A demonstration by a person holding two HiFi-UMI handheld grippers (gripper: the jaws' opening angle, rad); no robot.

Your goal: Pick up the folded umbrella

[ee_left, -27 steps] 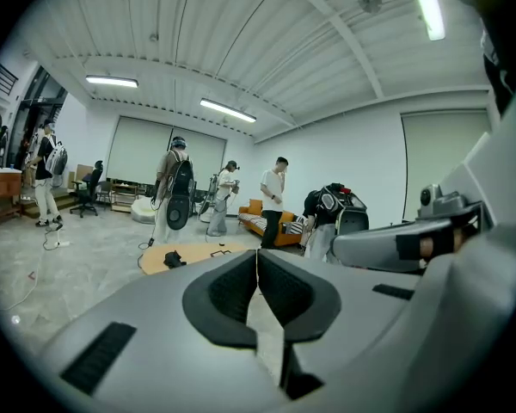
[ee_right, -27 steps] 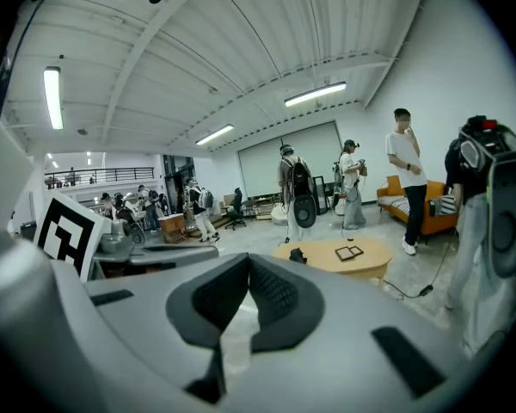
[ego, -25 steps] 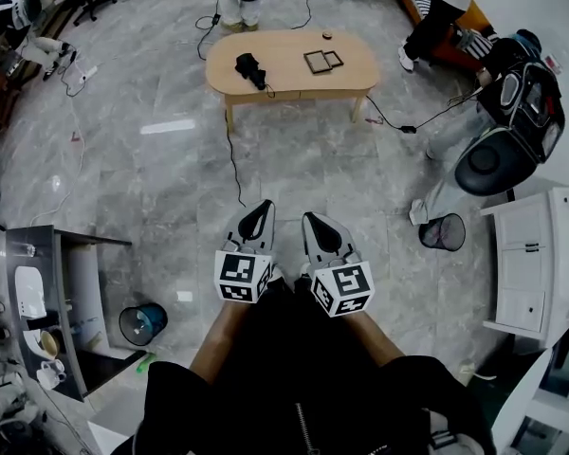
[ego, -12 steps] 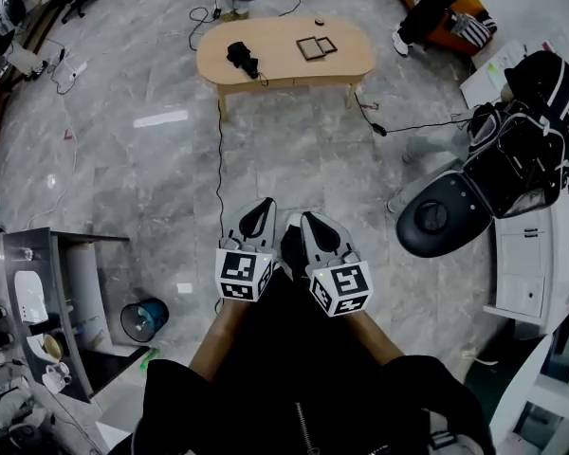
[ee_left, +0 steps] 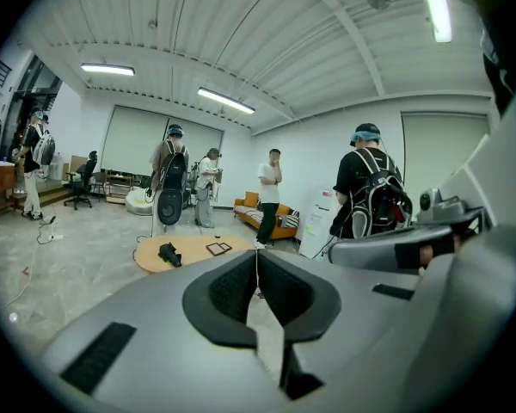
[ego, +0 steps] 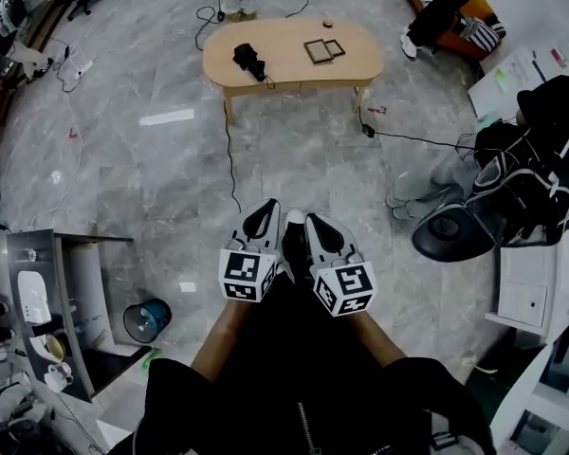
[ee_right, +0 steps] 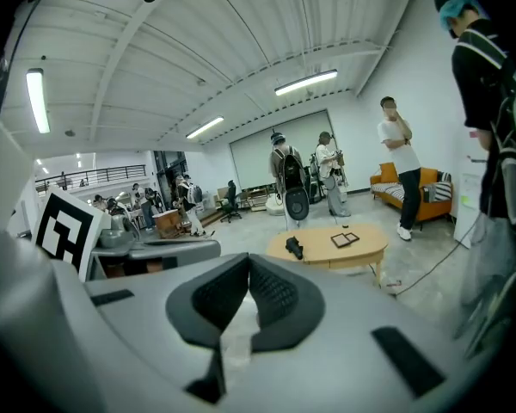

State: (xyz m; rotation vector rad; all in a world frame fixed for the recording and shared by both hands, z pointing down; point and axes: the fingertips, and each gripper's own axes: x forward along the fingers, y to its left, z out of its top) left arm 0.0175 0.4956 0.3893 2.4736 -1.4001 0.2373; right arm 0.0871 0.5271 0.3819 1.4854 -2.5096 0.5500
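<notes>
The folded umbrella (ego: 248,61) is a short black bundle lying on the left part of an oval wooden table (ego: 289,77), far ahead across the floor. It also shows small in the left gripper view as the umbrella (ee_left: 168,253) and in the right gripper view as the umbrella (ee_right: 294,248). My left gripper (ego: 264,210) and right gripper (ego: 315,222) are held side by side close to my body, far from the table. Both are shut with nothing between the pads, as the left gripper (ee_left: 257,253) and right gripper (ee_right: 248,261) show.
Two dark flat frames (ego: 322,51) lie on the table's right half. A black cable (ego: 232,159) runs across the marble floor from the table towards me. A person with a backpack (ego: 526,173) crouches at the right by a white cabinet (ego: 523,301). A blue bin (ego: 144,319) and a grey desk (ego: 52,287) stand at the left.
The person with the backpack at the right has shifted and bent lower. The view has swayed slightly. Both grippers stay shut, side by side in the same place.
</notes>
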